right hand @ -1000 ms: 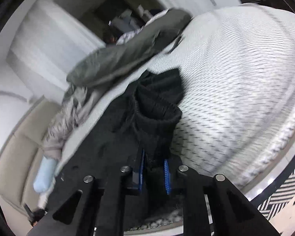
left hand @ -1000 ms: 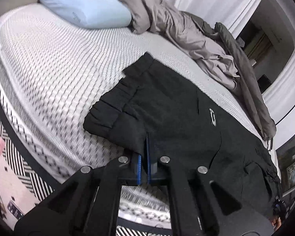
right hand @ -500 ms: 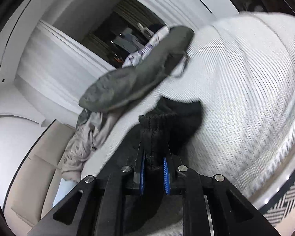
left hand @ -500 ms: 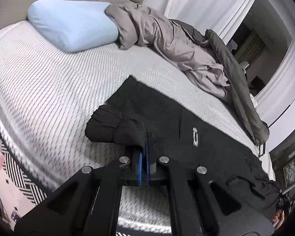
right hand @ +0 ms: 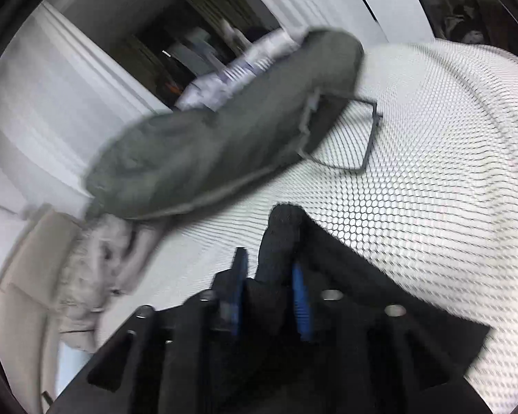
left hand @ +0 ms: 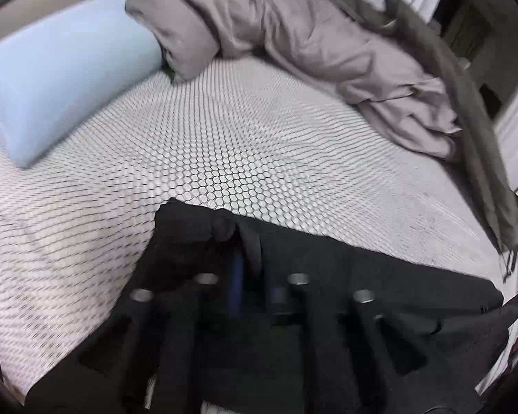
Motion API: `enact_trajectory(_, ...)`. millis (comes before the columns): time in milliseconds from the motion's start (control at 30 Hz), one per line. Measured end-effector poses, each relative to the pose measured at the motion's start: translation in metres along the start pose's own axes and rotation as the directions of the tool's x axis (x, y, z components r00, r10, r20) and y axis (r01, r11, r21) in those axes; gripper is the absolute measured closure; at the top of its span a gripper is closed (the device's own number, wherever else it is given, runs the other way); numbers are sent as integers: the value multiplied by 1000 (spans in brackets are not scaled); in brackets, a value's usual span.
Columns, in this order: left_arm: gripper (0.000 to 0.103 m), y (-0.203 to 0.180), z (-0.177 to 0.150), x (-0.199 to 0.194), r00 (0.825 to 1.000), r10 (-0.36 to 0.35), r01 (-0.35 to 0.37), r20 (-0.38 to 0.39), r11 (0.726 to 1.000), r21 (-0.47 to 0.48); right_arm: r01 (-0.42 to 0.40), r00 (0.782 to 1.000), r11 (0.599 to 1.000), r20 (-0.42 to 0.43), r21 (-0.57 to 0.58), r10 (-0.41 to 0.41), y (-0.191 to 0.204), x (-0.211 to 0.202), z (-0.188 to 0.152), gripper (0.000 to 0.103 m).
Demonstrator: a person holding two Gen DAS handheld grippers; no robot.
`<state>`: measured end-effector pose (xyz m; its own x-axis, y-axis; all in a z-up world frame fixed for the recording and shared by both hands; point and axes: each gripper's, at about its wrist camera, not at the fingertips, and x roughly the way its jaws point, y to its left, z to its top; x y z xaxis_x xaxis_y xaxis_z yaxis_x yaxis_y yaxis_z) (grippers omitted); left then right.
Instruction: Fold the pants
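Black pants [left hand: 362, 276] lie across the near part of a white honeycomb-patterned mattress [left hand: 241, 158]. My left gripper [left hand: 255, 276] is shut on a bunched edge of the pants, cloth standing up between its blue pads. In the right wrist view my right gripper [right hand: 269, 276] is shut on a thick roll of the black pants [right hand: 283, 241], which rises between the blue pads, and more black cloth spreads to the right. Both views are blurred by motion.
A light blue pillow [left hand: 58, 82] lies at the far left. A crumpled taupe blanket [left hand: 293, 45] and a dark green garment [left hand: 466, 103] run along the far side; the green garment [right hand: 224, 145] also shows in the right wrist view. White curtains [right hand: 51, 110] hang beyond.
Both grippers have carried their held pant edges forward over the mattress. The pants now sit lower and nearer in both views, folding over themselves.
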<state>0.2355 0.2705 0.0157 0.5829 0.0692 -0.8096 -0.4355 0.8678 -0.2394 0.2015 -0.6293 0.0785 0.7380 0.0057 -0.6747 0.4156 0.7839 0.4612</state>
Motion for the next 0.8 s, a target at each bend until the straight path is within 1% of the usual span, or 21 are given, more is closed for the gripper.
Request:
enact_trajectory(67,69,1,4,9,1000,-11,11,-5,1000,-2,67,997,997,34,-26,-66,0,8,-2,56)
enact_trajectory(100,64,1,2,7,1000,-4,4,0,1000,12,77,996,997,41,-30,-76,-1,8,-7,55)
enact_trajectory(133,62,1,1,4,1000,-12,12,8,1000,25,73,997,996,39,-51,-71,0,3,-14,54)
enact_trajectory(167,56,0,-3,-3,1000,-26,25,13,999,41,60,997,995,43,-74,-57,4,-1,-20,54)
enact_trajectory(200,46,-1,-6,-8,1000,-19,18,17,998,53,64,997,991,39,-115,-60,6,-7,-29,53)
enact_trajectory(233,40,-2,-10,-17,999,-2,0,37,998,66,50,998,986,33,-161,-46,11,-18,-41,51)
enact_trajectory(267,31,-1,-14,-27,998,6,-11,64,997,77,25,999,982,25,-186,-21,8,-26,-51,46)
enact_trajectory(300,27,0,-16,-37,996,6,-13,90,996,84,-5,1000,978,23,-207,10,8,-37,-61,40)
enact_trajectory(333,25,3,-20,-46,994,0,-10,106,996,87,-28,999,975,31,-222,36,11,-49,-72,38)
enact_trajectory(367,25,7,-22,-55,993,9,-17,118,997,73,-49,998,970,32,-238,59,14,-59,-82,35)
enact_trajectory(400,25,11,-31,-65,992,13,-21,125,998,58,-64,997,967,29,-248,73,16,-67,-91,32)
enact_trajectory(433,25,15,-38,-74,992,10,-15,127,999,38,-76,996,963,20,-258,84,19,-76,-101,31)
enact_trajectory(467,25,19,-45,-83,992,2,-4,128,1000,13,-89,995,959,7,-269,95,22,-83,-109,26)
enact_trajectory(500,25,22,-57,-91,992,-20,21,128,1000,-9,-103,994,955,-8,-277,105,25,-90,-118,20)
enact_trajectory(533,25,21,-68,-97,991,-48,51,122,999,-15,-119,993,952,-22,-283,118,27,-95,-126,18)
enact_trajectory(600,25,17,-94,-105,993,-70,72,100,997,-23,-149,989,947,-38,-283,144,31,-105,-147,11)
enact_trajectory(667,26,3,-120,-105,993,-92,95,79,995,-37,-178,984,950,-67,-257,167,27,-109,-163,8)
enact_trajectory(733,33,-13,-142,-96,992,-116,117,43,993,-29,-208,977,948,-106,-241,187,25,-110,-180,8)
enact_trajectory(767,44,-21,-153,-92,993,-117,118,25,993,-31,-216,974,947,-114,-239,194,22,-110,-188,8)
enact_trajectory(800,50,-26,-163,-89,994,-109,109,25,993,-32,-226,972,944,-117,-241,203,20,-108,-192,8)
